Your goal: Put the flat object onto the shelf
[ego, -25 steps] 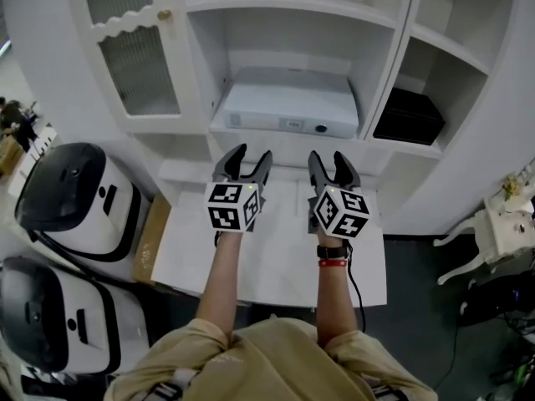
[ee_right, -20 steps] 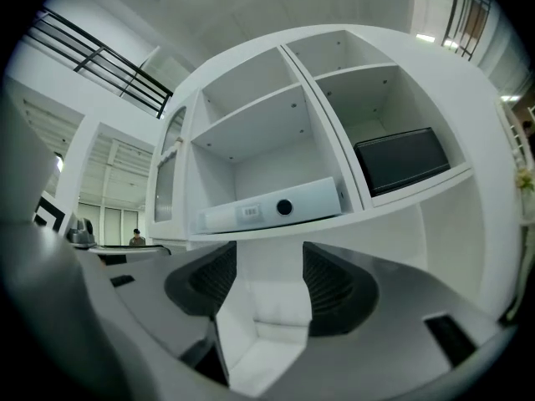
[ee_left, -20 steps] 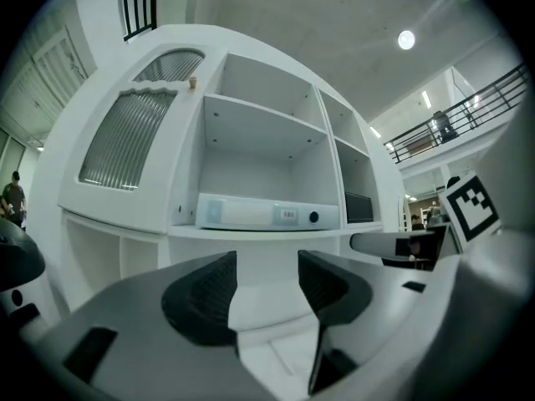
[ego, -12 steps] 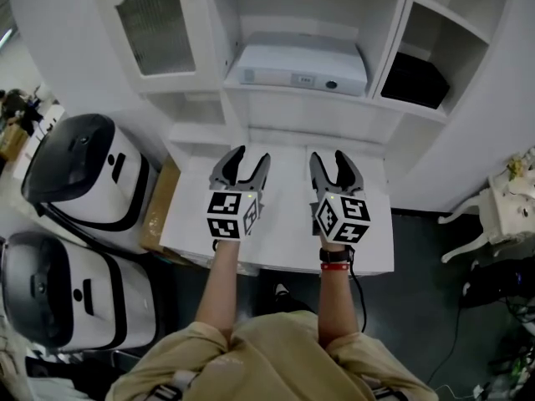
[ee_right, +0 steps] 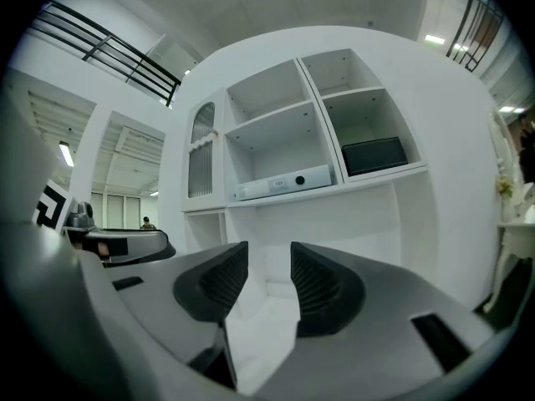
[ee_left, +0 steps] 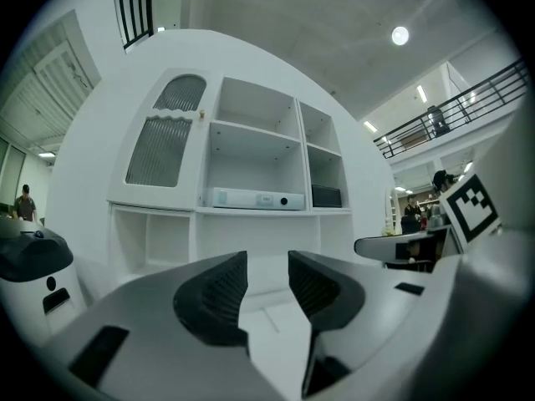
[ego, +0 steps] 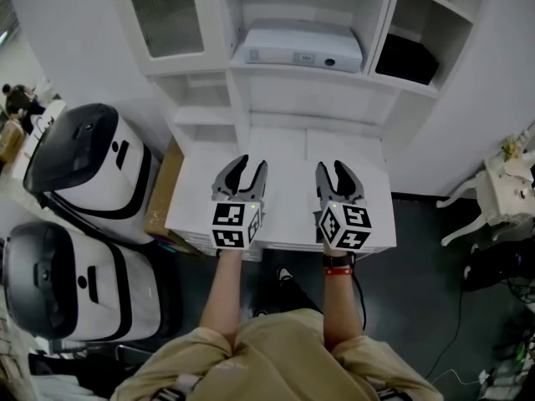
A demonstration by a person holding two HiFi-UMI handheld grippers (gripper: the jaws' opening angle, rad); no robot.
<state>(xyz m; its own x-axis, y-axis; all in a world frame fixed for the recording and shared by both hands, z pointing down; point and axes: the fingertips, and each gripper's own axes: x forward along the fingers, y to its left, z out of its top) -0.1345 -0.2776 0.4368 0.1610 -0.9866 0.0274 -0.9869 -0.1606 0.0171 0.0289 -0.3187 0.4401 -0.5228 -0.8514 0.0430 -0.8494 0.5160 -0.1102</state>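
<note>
Head view showed the flat box [ego: 298, 44] lying on the middle shelf [ego: 301, 75] of a white cabinet [ego: 205, 107], at 12 o'clock from both grippers and well apart from them. The box was white, low and wide, with rounded corners. Its long front edge faced out and carried a small pale label near the middle and a dark round spot just to the 3 o'clock side of that label. It filled most of the compartment's width and sat flat.

At 3 o'clock of the box, in the next compartment, lay a black slab [ego: 406, 58]. At 9 o'clock was a door [ego: 171, 17] with ribbed glass.

The left gripper [ego: 251, 164] and the right gripper [ego: 332, 167] hovered side by side over a white table [ego: 284, 144], both pointing to 12 o'clock. Left gripper view showed the left gripper's [ee_left: 267, 261] jaws closing, with a narrow gap between the dark ribbed pads [ee_left: 219, 295] and nothing in it; the box [ee_left: 255, 199] lay far beyond, on the shelf. Right gripper view showed the same for the right gripper [ee_right: 267, 253]: jaws closing, a gap between them, nothing held, the box [ee_right: 282, 183] up on the shelf past them.

At 9 o'clock of the table stood two black-and-white machines [ego: 84, 161].
</note>
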